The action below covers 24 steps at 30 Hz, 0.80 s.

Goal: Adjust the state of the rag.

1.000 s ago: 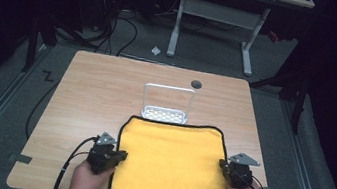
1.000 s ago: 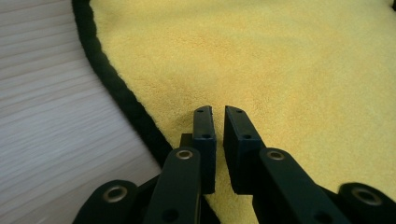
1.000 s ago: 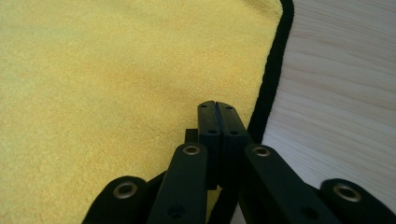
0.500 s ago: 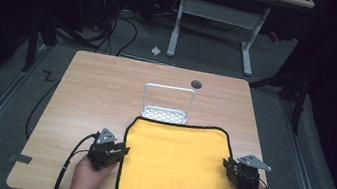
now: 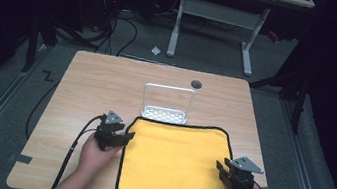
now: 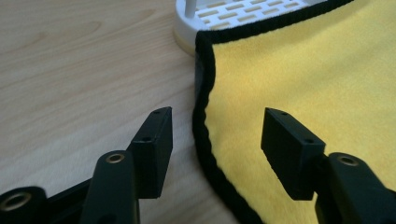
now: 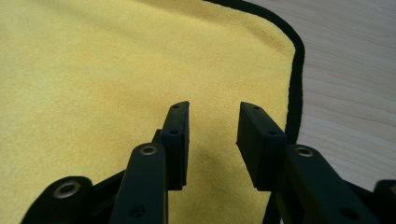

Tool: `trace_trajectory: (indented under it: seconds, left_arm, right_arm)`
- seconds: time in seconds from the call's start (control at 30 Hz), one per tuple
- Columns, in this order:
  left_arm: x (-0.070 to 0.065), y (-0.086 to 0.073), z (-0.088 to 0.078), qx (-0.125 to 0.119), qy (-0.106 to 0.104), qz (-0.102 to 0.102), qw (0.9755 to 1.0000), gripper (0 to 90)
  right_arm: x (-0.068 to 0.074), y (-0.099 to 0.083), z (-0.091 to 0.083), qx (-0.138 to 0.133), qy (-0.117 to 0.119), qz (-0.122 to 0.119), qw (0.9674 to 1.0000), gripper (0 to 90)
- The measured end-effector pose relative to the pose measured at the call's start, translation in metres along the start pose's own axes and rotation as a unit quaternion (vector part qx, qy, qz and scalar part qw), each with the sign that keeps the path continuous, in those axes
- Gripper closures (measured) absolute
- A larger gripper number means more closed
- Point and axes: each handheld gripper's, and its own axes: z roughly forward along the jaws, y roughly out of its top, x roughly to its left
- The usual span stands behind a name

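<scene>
1. Two grippers, both mine, sit at the cloth (image 5: 174, 163), which lies flat on the tabletop (image 5: 91, 88), its far edge over the rack (image 5: 165, 109) base.
2. Left gripper (image 5: 122, 137): jaws have just been opening; they stand wide, straddling the cloth's black hem, gripping nothing.
3. Right gripper (image 5: 220, 168): jaws have just been opening; they stand partly apart over the cloth near its right hem, holding nothing.

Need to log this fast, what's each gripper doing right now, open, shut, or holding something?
Left gripper: open, jaws just opening, astride the black-trimmed edge of the yellow cloth, not gripping.
Right gripper: open, jaws just opening, above the cloth, holding nothing.
</scene>
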Motion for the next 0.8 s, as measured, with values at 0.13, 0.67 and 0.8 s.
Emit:
trace_trajectory:
  seconds: [0.13, 0.67, 0.8]
  left_arm:
    - [0.006, 0.007, 0.010, 0.002, -0.015, -0.014, 0.9998, 43.1]
    - [0.017, 0.008, 0.018, -0.046, -0.030, -0.032, 0.9980, 85.4]
    - [0.020, 0.003, 0.019, -0.066, -0.039, -0.044, 0.9961, 85.9]
  right_arm:
    - [0.003, 0.002, -0.012, -0.020, 0.005, 0.002, 0.9998, 62.7]
    - [0.085, 0.025, -0.009, -0.029, 0.087, -0.064, 0.9937, 57.0]
    - [0.113, 0.031, -0.001, -0.022, 0.115, -0.079, 0.9900, 54.1]
